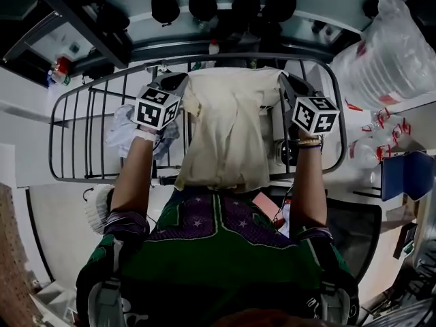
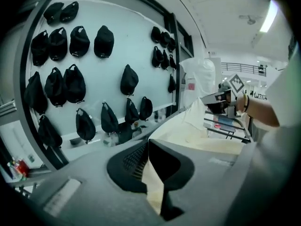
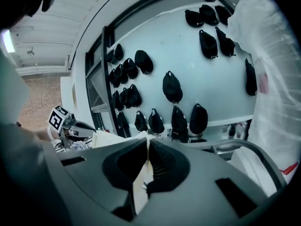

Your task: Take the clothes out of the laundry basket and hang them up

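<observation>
Two pinches, your left gripper and right gripper, hold the cream garment's corners apart so it drapes flat over the drying rack.

Cream garment: matt cloth; rack: dark metal.

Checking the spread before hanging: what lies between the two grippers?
A cream garment, stretched over the wire rack from the left gripper to the right gripper, both shut on it; the head view shows this.

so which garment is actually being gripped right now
The big cream garment, pinched at both top corners; the small whitish cloth lies loose on the rack.
</observation>
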The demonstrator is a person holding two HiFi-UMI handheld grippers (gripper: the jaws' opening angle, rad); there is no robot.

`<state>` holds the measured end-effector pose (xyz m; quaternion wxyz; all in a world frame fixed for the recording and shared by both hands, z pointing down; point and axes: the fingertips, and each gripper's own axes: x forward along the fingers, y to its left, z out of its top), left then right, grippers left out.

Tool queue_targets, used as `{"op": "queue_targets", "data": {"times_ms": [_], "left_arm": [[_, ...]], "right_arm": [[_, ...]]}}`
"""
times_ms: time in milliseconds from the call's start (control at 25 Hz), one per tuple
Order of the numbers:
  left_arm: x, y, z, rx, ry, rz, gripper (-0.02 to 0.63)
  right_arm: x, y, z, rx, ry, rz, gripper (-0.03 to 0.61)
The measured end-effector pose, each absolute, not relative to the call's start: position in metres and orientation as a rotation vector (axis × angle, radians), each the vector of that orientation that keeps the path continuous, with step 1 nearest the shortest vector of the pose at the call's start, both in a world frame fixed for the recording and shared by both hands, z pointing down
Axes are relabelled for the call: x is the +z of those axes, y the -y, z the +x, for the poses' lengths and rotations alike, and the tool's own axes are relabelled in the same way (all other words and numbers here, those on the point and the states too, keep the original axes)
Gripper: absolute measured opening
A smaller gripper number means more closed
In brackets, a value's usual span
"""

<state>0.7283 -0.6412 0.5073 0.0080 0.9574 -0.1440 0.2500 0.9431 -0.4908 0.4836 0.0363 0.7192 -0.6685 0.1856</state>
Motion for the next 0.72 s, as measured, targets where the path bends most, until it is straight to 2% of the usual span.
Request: {"op": "queue_targets", "data": {"times_ms": [120,160,200,240,400,720], "left_arm": [[0.517,0.635,0.725,0.779,0.441,2.972,0.021],[0.515,0.633,0.725,0.751,0.435,2.969,0.023],[0.513,0.631,0.725,0.722,0.431,2.968,0.028],[0.51,0.629,0.724,0.699,0.429,2.969,0.051],[0.498,0.626,0.721,0.66,0.435,2.991,0.131],[0.47,0.614,0.704,0.552,0.448,3.024,0.135]], "right_arm": [[0.505,0.485,0.94,0.625,1.966,2.185,0.008],[0.509,0.482,0.94,0.627,1.943,2.183,0.025],[0.511,0.479,0.94,0.627,1.928,2.187,0.076],[0.511,0.475,0.941,0.626,1.918,2.198,0.095],[0.507,0.463,0.943,0.615,1.893,2.232,0.104],[0.492,0.446,0.927,0.581,1.879,2.301,0.104]]}}
